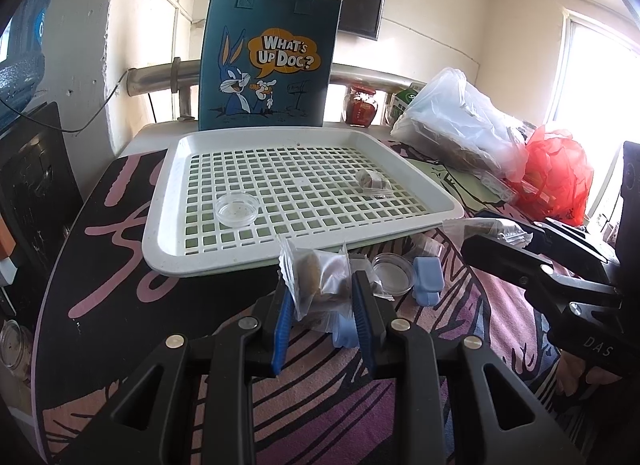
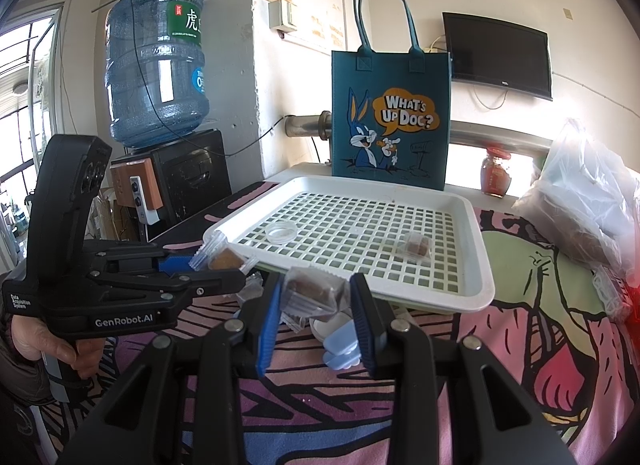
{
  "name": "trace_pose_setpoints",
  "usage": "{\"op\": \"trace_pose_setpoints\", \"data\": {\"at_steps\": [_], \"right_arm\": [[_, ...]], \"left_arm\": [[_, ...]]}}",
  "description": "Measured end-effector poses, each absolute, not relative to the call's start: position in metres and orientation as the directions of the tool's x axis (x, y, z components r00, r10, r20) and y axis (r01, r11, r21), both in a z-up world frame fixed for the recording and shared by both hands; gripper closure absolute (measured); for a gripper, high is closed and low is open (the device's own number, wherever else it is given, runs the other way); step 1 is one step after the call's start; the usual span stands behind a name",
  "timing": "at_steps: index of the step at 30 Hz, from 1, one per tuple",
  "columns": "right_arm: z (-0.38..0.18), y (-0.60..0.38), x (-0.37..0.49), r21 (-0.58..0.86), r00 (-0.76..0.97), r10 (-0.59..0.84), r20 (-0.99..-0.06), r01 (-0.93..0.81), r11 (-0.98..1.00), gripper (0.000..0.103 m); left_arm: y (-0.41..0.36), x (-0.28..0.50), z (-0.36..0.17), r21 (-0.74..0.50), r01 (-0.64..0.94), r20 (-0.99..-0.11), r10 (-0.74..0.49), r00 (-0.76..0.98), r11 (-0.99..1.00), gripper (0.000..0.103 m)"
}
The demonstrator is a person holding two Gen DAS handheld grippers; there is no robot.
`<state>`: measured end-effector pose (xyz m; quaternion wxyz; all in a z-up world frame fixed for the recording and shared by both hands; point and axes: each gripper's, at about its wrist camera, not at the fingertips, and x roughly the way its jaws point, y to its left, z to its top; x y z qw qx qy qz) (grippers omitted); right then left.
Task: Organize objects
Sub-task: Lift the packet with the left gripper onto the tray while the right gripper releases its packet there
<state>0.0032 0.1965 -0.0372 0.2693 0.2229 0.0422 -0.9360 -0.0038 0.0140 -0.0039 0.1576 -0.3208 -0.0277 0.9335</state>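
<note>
Your left gripper clamps a clear packet of brown blocks, upright at lower centre. Your right gripper clamps another packet, long axis across the frame.

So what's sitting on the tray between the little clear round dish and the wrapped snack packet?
Nothing: in both wrist views that stretch of the white grid tray between dish and packet is bare.
</note>
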Motion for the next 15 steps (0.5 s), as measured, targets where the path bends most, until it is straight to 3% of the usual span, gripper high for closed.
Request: {"op": "trace_pose_setpoints", "data": {"at_steps": [7, 12, 15], "right_arm": [[-0.041, 0.199, -0.004, 0.072, -0.745, -0.476, -0.467, 0.504, -0.861, 0.070], [-0.040, 0.203, -0.015, 0.126, -0.705, -0.493, -0.511, 0.505, -0.854, 0.070], [-0.019, 0.215, -0.015, 0.145, -0.715, -0.516, -0.472, 0.514, -0.845, 0.070]], "left_arm": [[0.019, -0.007, -0.005, -0.132, -0.268, -0.614, 0.291, -0.734, -0.954, 0.076], [-0.009, -0.018, -0.003, -0.255, -0.229, -0.648, 0.342, -0.681, -0.939, 0.076], [-0.031, -0.024, 0.013, -0.262, -0.183, -0.638, 0.312, -0.704, -0.948, 0.076]]}}
